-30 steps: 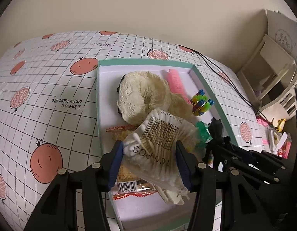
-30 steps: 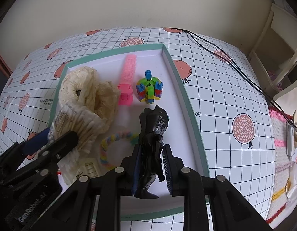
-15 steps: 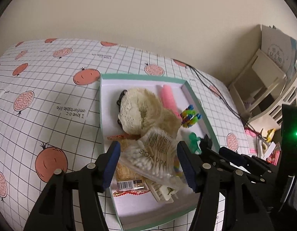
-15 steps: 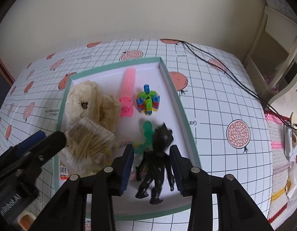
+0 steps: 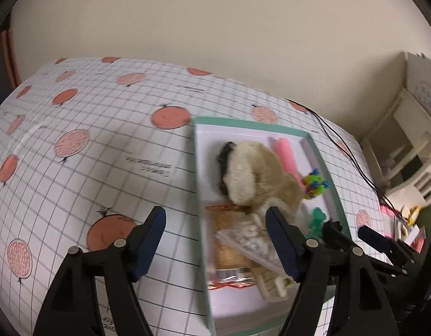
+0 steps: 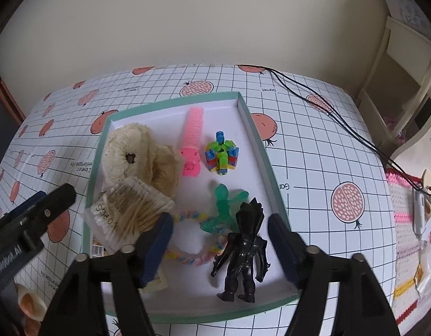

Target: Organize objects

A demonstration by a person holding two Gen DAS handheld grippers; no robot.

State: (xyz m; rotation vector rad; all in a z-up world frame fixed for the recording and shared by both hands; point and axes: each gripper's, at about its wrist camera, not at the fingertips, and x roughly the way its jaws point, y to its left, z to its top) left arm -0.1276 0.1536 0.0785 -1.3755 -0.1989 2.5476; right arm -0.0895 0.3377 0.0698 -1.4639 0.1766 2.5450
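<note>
On the swab bag point(image 6: 125, 212), "PCS" is showing. Both tongs, left point(image 5: 215, 240) and right point(image 6: 219, 247), are gaping wide and empty; the figure point(image 6: 243, 252) is lying between the right ones.

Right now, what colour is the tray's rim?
Mint green rim, clearest from the right wrist.

A tablecloth point(image 6: 313, 145) with a black grid and pomegranate prints covers the table. A thin black cable point(image 6: 321, 106) trails across its far right corner. A plain cream wall point(image 6: 204, 19) rises behind, and white wooden furniture point(image 6: 405, 64) stands at the right.
</note>
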